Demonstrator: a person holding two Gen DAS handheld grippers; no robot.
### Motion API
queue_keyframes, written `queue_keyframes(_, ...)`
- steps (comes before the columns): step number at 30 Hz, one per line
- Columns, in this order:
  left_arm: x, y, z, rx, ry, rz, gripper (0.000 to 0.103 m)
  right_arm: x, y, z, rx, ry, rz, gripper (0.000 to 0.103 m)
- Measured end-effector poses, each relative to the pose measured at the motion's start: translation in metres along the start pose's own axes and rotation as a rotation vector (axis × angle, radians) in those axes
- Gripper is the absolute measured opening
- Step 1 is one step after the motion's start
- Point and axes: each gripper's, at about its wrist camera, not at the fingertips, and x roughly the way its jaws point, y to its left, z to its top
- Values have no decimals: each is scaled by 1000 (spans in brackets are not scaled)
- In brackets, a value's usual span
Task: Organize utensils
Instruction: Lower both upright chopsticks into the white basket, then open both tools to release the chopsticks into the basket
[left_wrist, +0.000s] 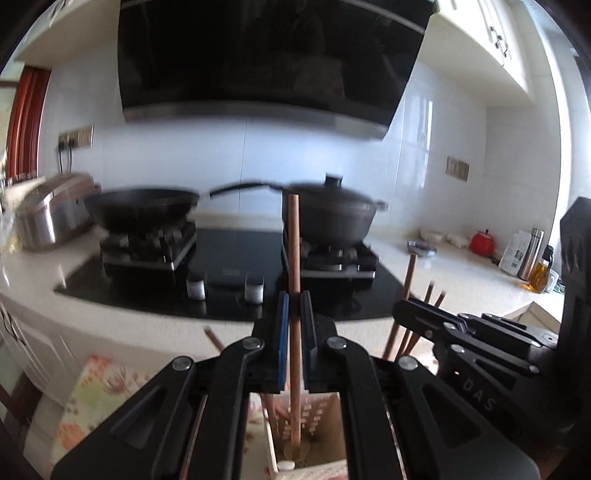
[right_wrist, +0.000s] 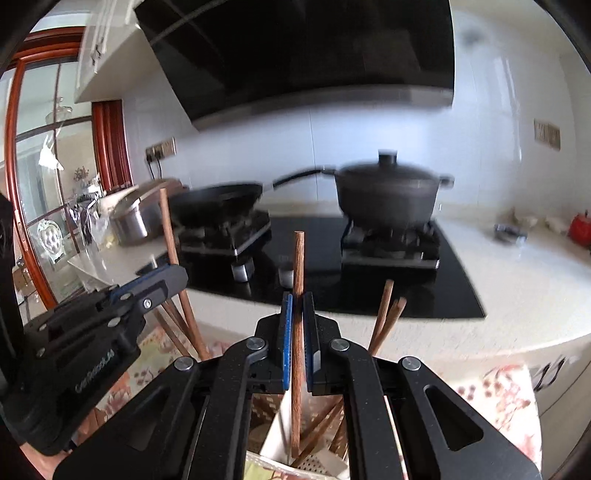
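My left gripper (left_wrist: 294, 299) is shut on a brown wooden chopstick (left_wrist: 294, 258) that stands upright, its lower end inside a white perforated utensil holder (left_wrist: 321, 417) below the fingers. My right gripper (right_wrist: 297, 299) is shut on another wooden chopstick (right_wrist: 298, 266), also upright, its lower end in the same white holder (right_wrist: 280, 435). Several more chopsticks (right_wrist: 384, 314) lean out of the holder. In the left wrist view the right gripper (left_wrist: 402, 308) appears at the right. In the right wrist view the left gripper (right_wrist: 173, 273) appears at the left with its chopstick (right_wrist: 168, 229).
A black gas hob (left_wrist: 236, 269) lies ahead on a white counter (left_wrist: 461, 273), with a wok (left_wrist: 144, 206) and a lidded pot (left_wrist: 332, 214). A steel rice cooker (left_wrist: 51, 210) stands left. A red pot (left_wrist: 482, 242), a flask (left_wrist: 532, 251) and an oil bottle (left_wrist: 541, 271) stand right. A floral cloth (right_wrist: 498, 391) lies below.
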Motion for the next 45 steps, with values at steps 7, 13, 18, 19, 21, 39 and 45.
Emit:
queue_keyframes(7,-6,-4,-10,34,-32,25,6,29,-13,-22,72,52,2,7)
queue_keyframes(13,-7,-1,-9,35,-26,34,14,29,-17,-27,70,57,-3,14)
queue_keyframes(18,-18,0,-6,33,-42,44,30,12,-19,-24,73,26,6,33)
queue_keyframes(19,-23,0,-6,32,-58,52,39,8,-18,-24,68,20,5,33)
queue_keyframes(21,-33,-1,-6,33,-78,66,43,-2,-17,-24,66,10,8,33)
queue_keyframes(39,-95,15,-69,36,-26,151,99,-92,0,-93,18,-12,-14,57)
queue_keyframes(45,-123,12,-105,53,-32,140,98,-129,19,-123,-20,-39,-24,68)
